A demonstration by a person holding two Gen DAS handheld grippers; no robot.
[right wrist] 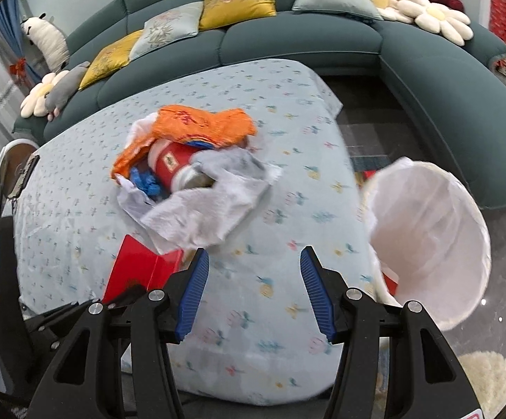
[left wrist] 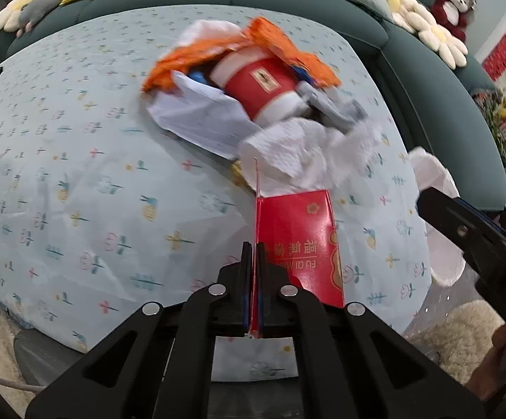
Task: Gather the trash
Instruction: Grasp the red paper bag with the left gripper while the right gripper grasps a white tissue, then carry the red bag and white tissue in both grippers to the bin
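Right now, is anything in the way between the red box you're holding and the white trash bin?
Nothing visible blocks it. The left gripper is shut on the red box. Only bare tablecloth and the open right gripper lie toward the white bin, beside the table.

Left gripper (left wrist: 253,255) angled steeply down, jaws pinched tight on red carton (left wrist: 298,241). Right gripper (right wrist: 253,293) also tilted down, jaws parted, nothing between.

Trash heap (right wrist: 190,171) mid-table (right wrist: 288,314); carton (right wrist: 141,272) before heap; bin (right wrist: 427,241) right of table; sofa (right wrist: 288,42) behind.
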